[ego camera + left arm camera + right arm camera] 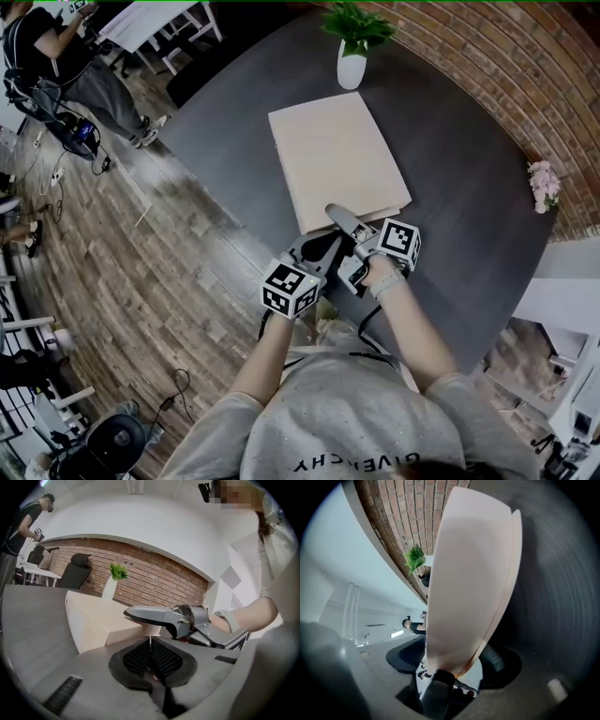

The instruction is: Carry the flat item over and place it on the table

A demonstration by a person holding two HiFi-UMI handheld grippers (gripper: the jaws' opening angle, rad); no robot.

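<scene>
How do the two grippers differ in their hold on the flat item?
The right gripper clamps the flat item with jaws held apart by its thickness; the left gripper has jaws nearly together, pinching a thin sliver, apparently of it. The right gripper reaches farther over it than the left. Both are at its near edge.

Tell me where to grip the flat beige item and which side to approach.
Pinch the flat beige item at its near short edge, coming in level from the person's side. It lies flat on the table, so only a thin edge fits the jaws; the right tool is clamped there.
</scene>
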